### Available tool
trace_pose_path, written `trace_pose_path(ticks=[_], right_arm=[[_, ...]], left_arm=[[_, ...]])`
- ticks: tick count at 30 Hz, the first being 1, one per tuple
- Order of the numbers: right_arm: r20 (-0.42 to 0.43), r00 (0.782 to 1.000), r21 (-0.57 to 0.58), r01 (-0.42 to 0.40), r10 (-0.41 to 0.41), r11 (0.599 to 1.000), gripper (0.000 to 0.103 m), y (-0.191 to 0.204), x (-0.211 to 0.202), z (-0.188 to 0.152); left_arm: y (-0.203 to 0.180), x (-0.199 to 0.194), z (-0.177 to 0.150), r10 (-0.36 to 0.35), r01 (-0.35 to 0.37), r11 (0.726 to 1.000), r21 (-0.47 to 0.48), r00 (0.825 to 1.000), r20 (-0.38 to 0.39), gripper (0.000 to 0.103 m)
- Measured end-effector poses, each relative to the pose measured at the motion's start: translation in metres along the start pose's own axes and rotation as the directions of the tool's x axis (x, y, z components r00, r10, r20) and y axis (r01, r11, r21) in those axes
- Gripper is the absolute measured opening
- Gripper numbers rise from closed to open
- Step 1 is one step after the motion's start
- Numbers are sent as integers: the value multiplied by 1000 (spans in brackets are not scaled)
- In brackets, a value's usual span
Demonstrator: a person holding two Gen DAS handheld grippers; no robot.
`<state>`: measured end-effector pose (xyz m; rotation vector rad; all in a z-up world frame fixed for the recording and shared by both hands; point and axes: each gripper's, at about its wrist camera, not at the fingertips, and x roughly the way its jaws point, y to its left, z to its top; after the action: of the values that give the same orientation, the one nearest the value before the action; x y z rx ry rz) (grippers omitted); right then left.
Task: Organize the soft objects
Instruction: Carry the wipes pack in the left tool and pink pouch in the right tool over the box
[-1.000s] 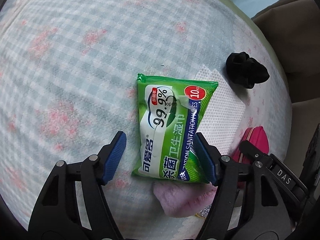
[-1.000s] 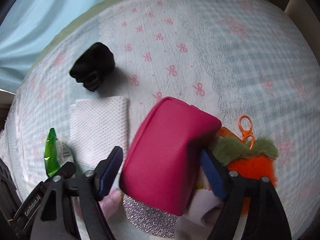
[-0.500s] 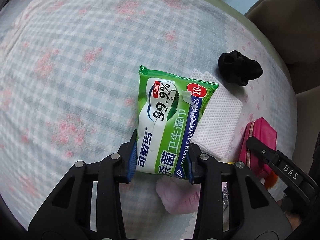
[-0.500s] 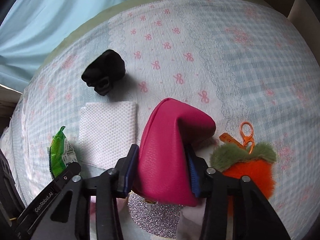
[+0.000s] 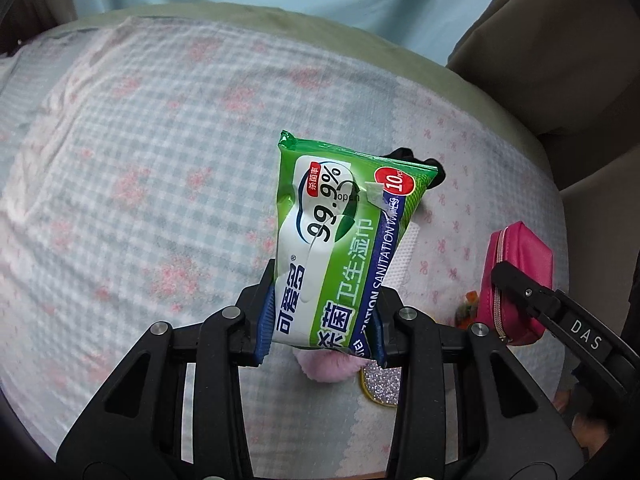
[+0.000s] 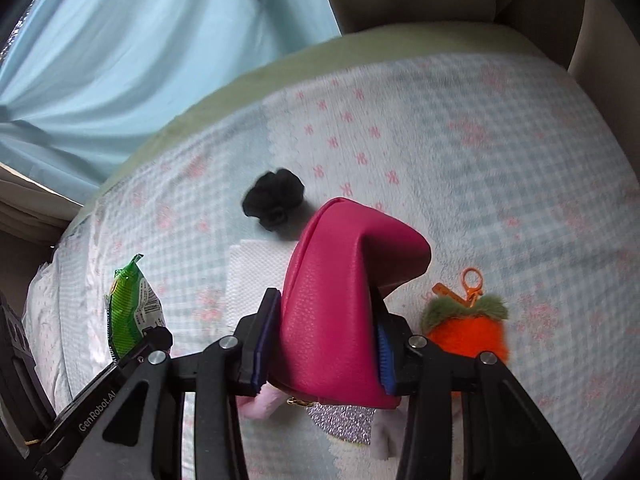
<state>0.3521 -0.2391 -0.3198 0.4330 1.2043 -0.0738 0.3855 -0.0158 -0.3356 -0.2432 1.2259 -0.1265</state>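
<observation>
- Simultaneously, two handheld grippers carry soft goods above a gingham-and-floral bedspread (image 5: 152, 184).
- Left gripper (image 5: 322, 320) is clamped across the lower end of a green pack of sanitizing wet wipes (image 5: 340, 240), which stands upright and clear of the bed, its printed face to the camera.
- Right gripper (image 6: 322, 354) is pinched on a magenta faux-leather zip pouch (image 6: 340, 300), squeezing its sides so the top folds over; the pouch, too, appears lifted off the cover.
- On the bed lie a black scrunchie (image 6: 274, 198), a white textured cloth (image 6: 252, 276), an orange plush carrot keychain (image 6: 468, 326), a pink fluffy item (image 5: 330, 366) and a glittery silver patch (image 6: 344, 420).
- Handling, by judgement: the wipes pack looks light, floppy and slick-filmed, so a grip low across its width risks sag or slip; holding nearer the middle would steady it.
- The pouch seems light and compliant, its grained skin offering friction; it collapses under pressure, so a broad hold across the body suits it.
</observation>
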Motion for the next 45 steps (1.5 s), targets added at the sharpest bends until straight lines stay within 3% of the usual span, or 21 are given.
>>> trace_pose_path(ticks=[6,13,20,26,31,38,42,45], right_arm=[[68,998,-40,-14,17,999,39,15,-55,-3],[166,986,-90,-14,29,996,39,30,-139,-32],[215,976,-174,-6,44,985,39,46,-216,-91],[223,973,-218,-3,53,976,39,49,-262,-151],[214,976,-259,24,34,965,39,43,-280,-204],[135,991,-283,25,14,959,39,19,-269,-266],[124,992,-367,47,-1,929,39,10,-262,-287],[65,998,-382,23,2,924,39,-4,-248,-296]], left_arm=[[-11,-62,-9,-13,12,1000,19,998,62,34],[-24,-147,-36,-30,22,998,57,991,128,34],[-26,-225,-89,-43,26,995,96,984,174,34],[-22,-269,-150,-47,25,992,123,983,179,34],[-19,-280,-201,-42,19,989,146,987,153,34],[-16,-269,-261,-22,11,990,142,997,78,34],[-19,-255,-286,6,-13,981,193,999,36,34],[-19,-235,-299,24,-21,971,238,1000,-10,34]])
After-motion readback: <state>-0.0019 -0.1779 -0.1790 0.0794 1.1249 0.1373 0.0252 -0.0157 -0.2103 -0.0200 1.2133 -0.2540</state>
